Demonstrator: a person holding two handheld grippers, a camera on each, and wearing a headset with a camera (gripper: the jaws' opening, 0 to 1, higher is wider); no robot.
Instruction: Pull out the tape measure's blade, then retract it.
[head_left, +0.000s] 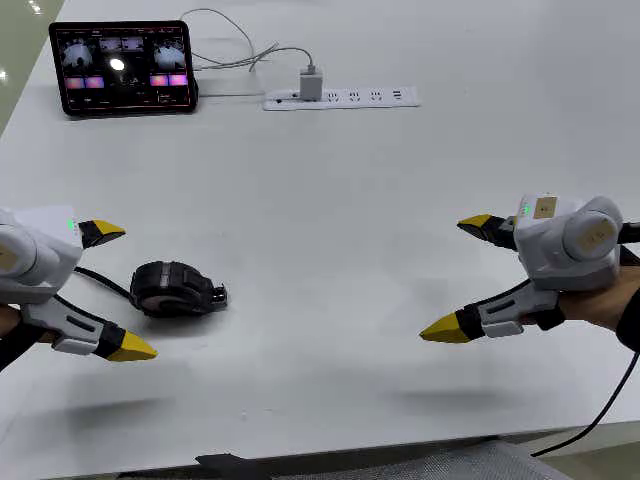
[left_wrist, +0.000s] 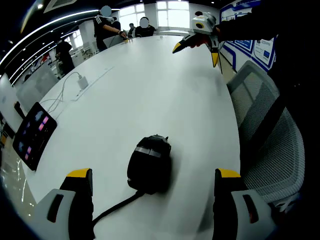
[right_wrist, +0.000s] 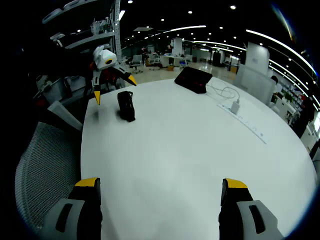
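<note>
A black tape measure (head_left: 172, 288) lies on the white table (head_left: 340, 200) at the left, its blade end pointing right and a black strap trailing left. My left gripper (head_left: 115, 290) stands open around it, yellow tips on either side without touching; in the left gripper view the tape measure (left_wrist: 149, 164) sits just ahead of the wide-apart jaws. My right gripper (head_left: 468, 275) is open far to the right, holding nothing. From the right gripper view the tape measure (right_wrist: 126, 105) is small and distant, with the left gripper (right_wrist: 114, 84) beside it.
A tablet (head_left: 122, 67) with a lit screen stands at the back left. A white power strip (head_left: 340, 98) with a charger and cable lies behind the middle. A mesh chair (left_wrist: 267, 135) is at the table's near edge.
</note>
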